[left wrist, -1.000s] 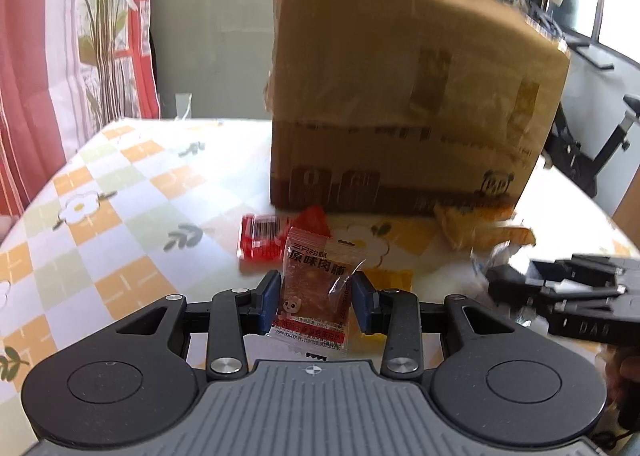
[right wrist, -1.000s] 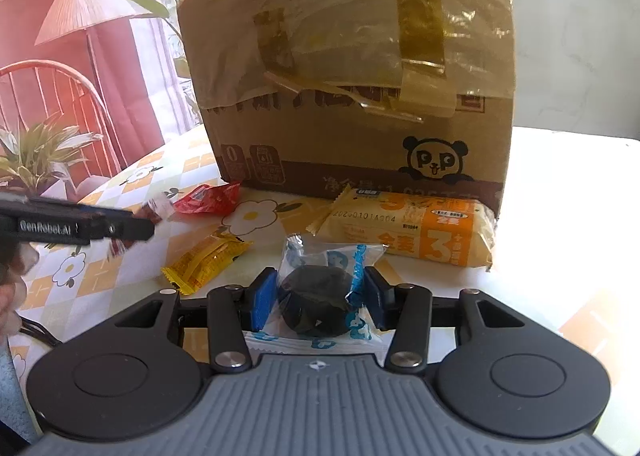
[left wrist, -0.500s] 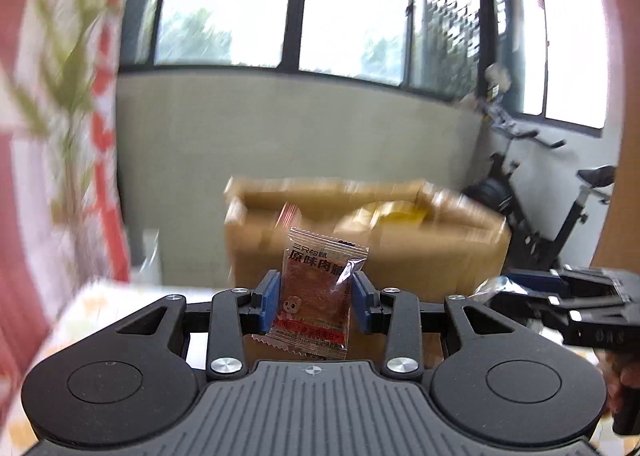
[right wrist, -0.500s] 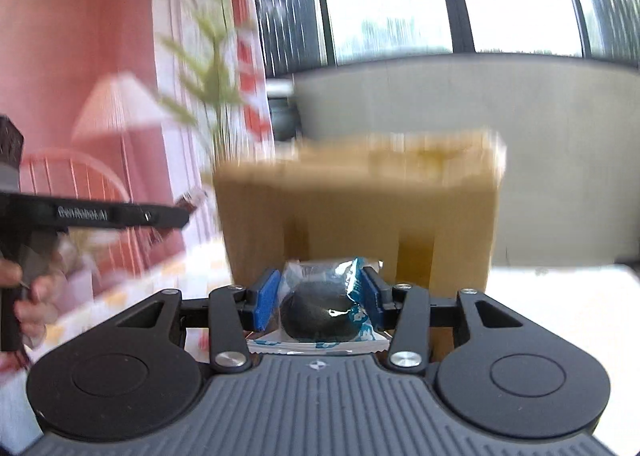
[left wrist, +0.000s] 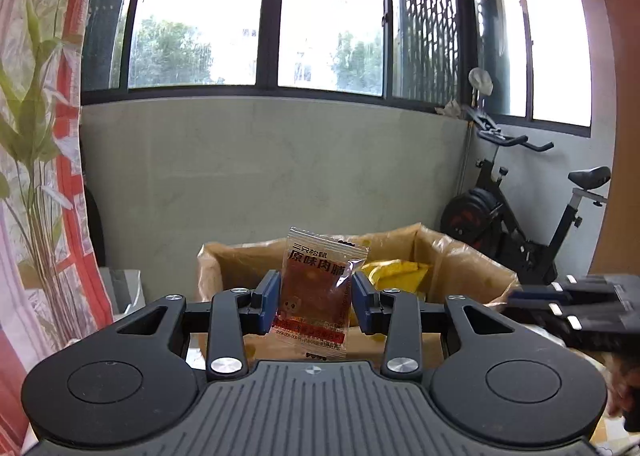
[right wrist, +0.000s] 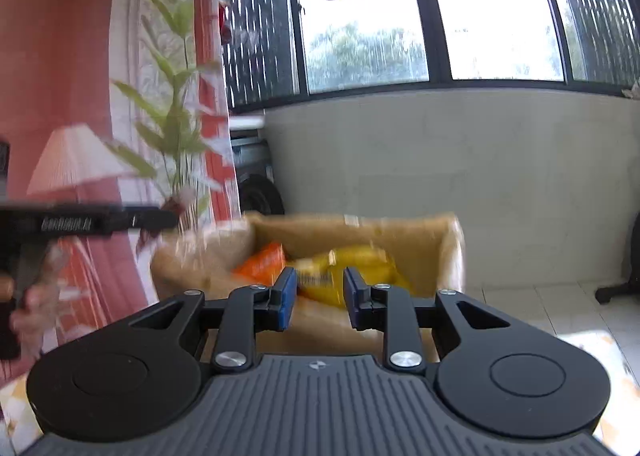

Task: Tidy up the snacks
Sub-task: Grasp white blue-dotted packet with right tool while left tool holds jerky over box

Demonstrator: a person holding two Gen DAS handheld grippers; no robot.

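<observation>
My left gripper (left wrist: 314, 302) is shut on a red jerky snack packet (left wrist: 318, 292) and holds it upright above the near rim of the open cardboard box (left wrist: 468, 256). A yellow packet (left wrist: 394, 272) lies inside the box. My right gripper (right wrist: 318, 304) is open and empty, raised over the same box (right wrist: 420, 244), where orange (right wrist: 262, 260) and yellow (right wrist: 360, 260) packets lie. The right gripper also shows at the right edge of the left wrist view (left wrist: 576, 304). The left gripper shows at the left edge of the right wrist view (right wrist: 100, 220).
A plant (left wrist: 28, 136) and red patterned curtain (left wrist: 70, 176) stand to the left. An exercise bike (left wrist: 532, 224) stands at the right behind the box. A grey wall with windows lies beyond. A lamp (right wrist: 76, 160) shows at left.
Both grippers rose from the table to above the box's open top. The right gripper held a dark snack in a clear blue wrapper; now it is open and the snack is gone.
</observation>
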